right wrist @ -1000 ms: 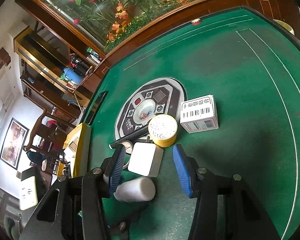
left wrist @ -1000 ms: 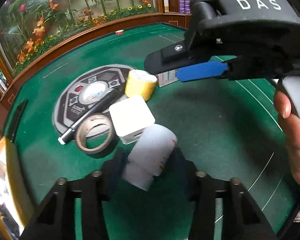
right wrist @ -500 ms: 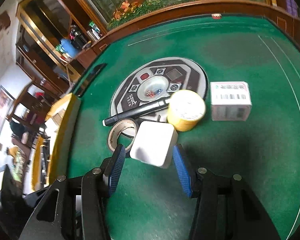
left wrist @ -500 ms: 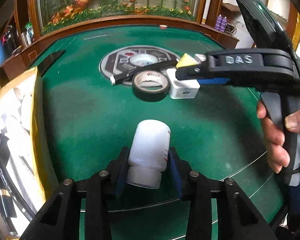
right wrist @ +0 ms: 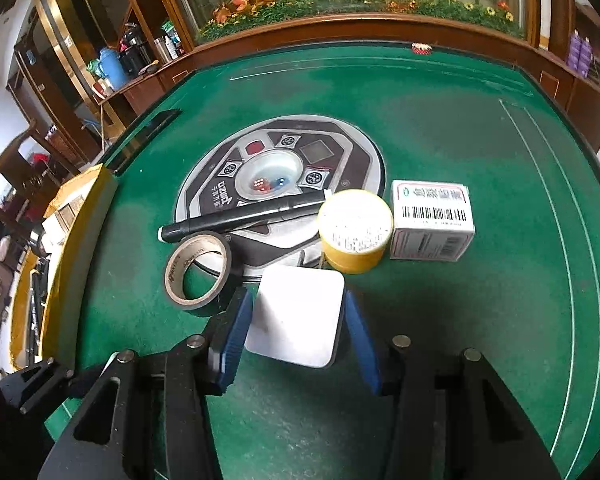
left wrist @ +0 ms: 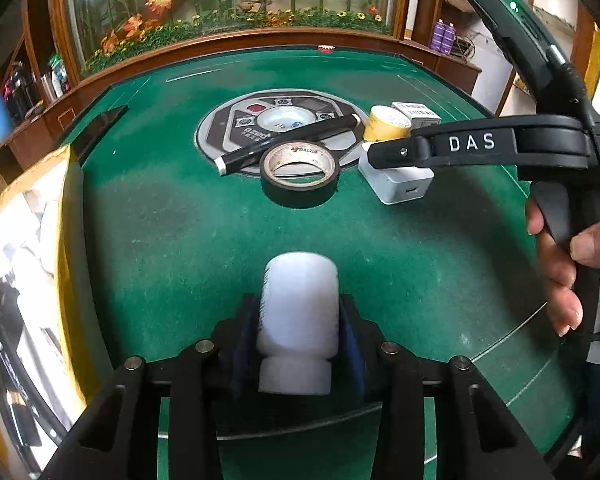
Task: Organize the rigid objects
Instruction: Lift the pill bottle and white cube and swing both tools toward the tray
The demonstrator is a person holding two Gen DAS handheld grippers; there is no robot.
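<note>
Nearest in the left wrist view, the left gripper point(left wrist: 298, 334) is clenched on a white plastic bottle point(left wrist: 298, 312), cap toward the camera, over the green felt table point(left wrist: 172, 248). In the right wrist view, the right gripper point(right wrist: 296, 328) straddles a white square charger block point(right wrist: 296, 320); its jaws are closing, and whether the blue pads point(right wrist: 236, 328) press yet is hard to tell. Beyond lie a black tape roll point(right wrist: 198, 274), a black marker point(right wrist: 240, 218), a yellow tape roll point(right wrist: 354, 236) and a barcoded box point(right wrist: 432, 226), clustered by the round dice console point(right wrist: 280, 172). Sorting looks barely begun: no destination bin is visible, and four items sit untouched
</note>
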